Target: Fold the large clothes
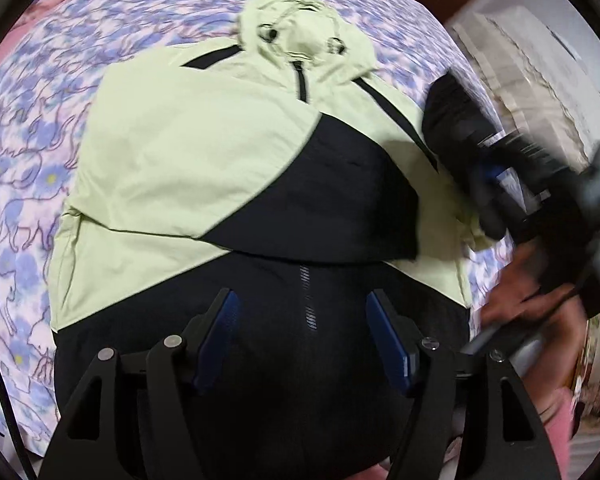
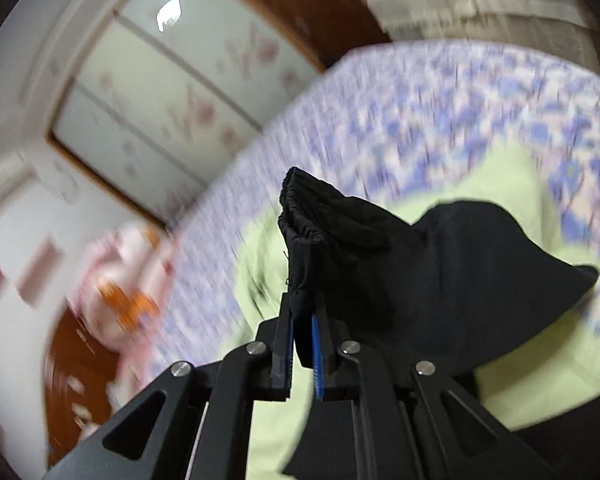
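While the jacket [image 1: 188, 168] lies spread on the bed [image 1: 32, 128], its hood [image 1: 300, 28] points toward the far edge of the mattress and its black hem section sits at the near edge. The garment is pale green with black panels and a central zip. One sleeve is already laid across the chest, its black lower part reaching past the zip line.

The left gripper [image 1: 302, 340] hovers over the black hem area at the near edge. Its jaws stand well apart, blue pads facing each other, and no fabric is between them.

The right gripper [image 2: 302, 332] is at the right side of the jacket. Its jaws are closed almost fully on the black sleeve [image 2: 400, 256], pinching the fabric just below the gathered elastic cuff [image 2: 298, 208], which stands up above the fingertips. The remainder of the sleeve drapes down onto the green body of the garment. Both views of this gripper are motion-blurred.

A floral-print sheet covers the bed. A wardrobe with patterned panels [image 2: 172, 92] stands beyond the far edge.
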A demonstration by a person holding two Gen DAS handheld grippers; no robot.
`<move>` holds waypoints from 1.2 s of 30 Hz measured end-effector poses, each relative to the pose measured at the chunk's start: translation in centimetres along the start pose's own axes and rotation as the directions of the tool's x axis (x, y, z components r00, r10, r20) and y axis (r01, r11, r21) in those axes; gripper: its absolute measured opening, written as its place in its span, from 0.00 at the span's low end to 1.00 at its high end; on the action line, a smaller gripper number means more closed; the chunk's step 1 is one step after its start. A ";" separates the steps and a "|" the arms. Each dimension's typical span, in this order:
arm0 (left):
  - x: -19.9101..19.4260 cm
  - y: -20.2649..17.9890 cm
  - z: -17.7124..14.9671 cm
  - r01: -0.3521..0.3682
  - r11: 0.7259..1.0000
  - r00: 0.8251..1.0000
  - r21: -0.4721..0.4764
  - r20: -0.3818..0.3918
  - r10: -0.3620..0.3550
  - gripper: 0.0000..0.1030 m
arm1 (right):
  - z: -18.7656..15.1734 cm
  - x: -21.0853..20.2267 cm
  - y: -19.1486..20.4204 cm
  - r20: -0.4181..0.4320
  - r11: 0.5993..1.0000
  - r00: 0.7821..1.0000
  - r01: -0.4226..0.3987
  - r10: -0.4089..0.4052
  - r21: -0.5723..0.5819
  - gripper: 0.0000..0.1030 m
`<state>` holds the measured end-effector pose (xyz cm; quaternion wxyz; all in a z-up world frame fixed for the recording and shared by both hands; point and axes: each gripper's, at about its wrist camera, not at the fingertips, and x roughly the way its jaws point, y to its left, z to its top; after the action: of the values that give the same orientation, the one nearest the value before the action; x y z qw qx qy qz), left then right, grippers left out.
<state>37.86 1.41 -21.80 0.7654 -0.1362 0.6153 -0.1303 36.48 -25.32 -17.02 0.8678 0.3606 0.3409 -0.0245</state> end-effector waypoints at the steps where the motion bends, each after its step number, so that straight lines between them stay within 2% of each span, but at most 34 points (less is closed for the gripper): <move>1: 0.3 0.6 0.0 -0.001 1.000 1.000 -0.022 -0.008 0.001 0.64 | -1.5 1.4 0.1 -0.042 0.999 0.998 0.037 -0.038 -0.025 0.07; 4: 1.0 1.6 -0.2 0.024 0.997 0.999 -0.070 -0.025 -0.025 0.64 | -5.6 5.7 0.0 -0.188 0.981 0.968 0.142 -0.165 -0.131 0.08; 7: 1.2 2.3 -0.3 0.023 0.995 1.000 -0.093 -0.009 -0.024 0.64 | -9.0 9.2 -1.2 -0.367 0.974 0.906 0.165 -0.211 -0.153 0.12; 8: 1.4 2.5 -0.3 0.024 0.995 1.000 -0.100 -0.010 -0.025 0.65 | -9.9 10.1 -1.6 -0.412 0.968 0.879 0.188 -0.241 -0.165 0.12; 9: 1.7 2.7 -0.2 0.026 0.994 0.999 -0.110 -0.017 -0.028 0.67 | -10.4 10.4 -1.8 -0.433 0.966 0.866 0.192 -0.250 -0.173 0.12; 10: 1.9 2.9 -0.1 0.031 0.993 0.999 -0.118 -0.021 -0.034 0.68 | -10.8 10.3 -1.8 -0.434 0.967 0.867 0.184 -0.243 -0.175 0.14; 12: 2.4 3.1 0.4 0.056 0.989 0.998 -0.134 -0.021 -0.059 0.68 | -10.3 9.9 -2.3 -0.451 0.983 0.875 0.135 -0.177 -0.124 0.33; 14: 3.3 2.9 1.1 0.108 0.985 0.994 -0.138 -0.016 -0.111 0.68 | -9.7 9.6 -2.9 -0.495 0.994 0.862 0.086 -0.108 -0.067 0.43; 17: 4.8 2.0 2.4 0.157 0.979 0.987 -0.131 -0.009 -0.159 0.68 | -8.5 8.0 -3.0 -0.474 0.989 0.870 0.091 -0.136 -0.116 0.55; 21: 7.6 0.4 4.1 0.180 0.974 0.983 -0.136 0.003 -0.181 0.67 | -6.4 5.1 -3.8 -0.433 0.984 0.891 0.073 -0.137 -0.160 0.57; 26: 11.5 -1.1 5.3 0.176 0.969 0.984 -0.175 0.006 -0.177 0.65 | -4.3 1.4 -7.5 -0.353 0.992 0.928 0.099 -0.122 -0.083 0.58; 28: 12.8 -1.4 5.6 0.175 0.963 0.984 -0.207 0.007 -0.178 0.54 | -3.9 0.5 -8.9 -0.336 0.990 0.932 0.124 -0.138 -0.064 0.58; 29: 13.5 -1.6 5.8 0.176 0.960 0.984 -0.216 0.001 -0.180 0.45 | -3.7 0.1 -9.7 -0.328 0.989 0.933 0.139 -0.149 -0.056 0.58; 34: 15.4 -2.7 6.3 0.135 0.965 0.991 -0.224 0.038 -0.130 0.35 | -3.2 -0.8 -12.6 -0.316 0.984 0.931 0.175 -0.180 -0.045 0.58; 35: 15.7 -3.1 6.5 0.124 0.967 0.992 -0.223 0.036 -0.119 0.29 | -3.0 -0.8 -12.9 -0.319 0.983 0.930 0.178 -0.185 -0.049 0.58; 36: 15.9 -3.6 6.6 0.101 0.972 0.995 -0.213 0.037 -0.095 0.12 | -2.7 -0.9 -13.3 -0.323 0.982 0.927 0.182 -0.189 -0.054 0.58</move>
<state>47.51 -7.44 -33.53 0.7471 -0.2497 0.6081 -0.0989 30.47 -33.62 -25.95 0.7972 0.3159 0.5127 -0.0424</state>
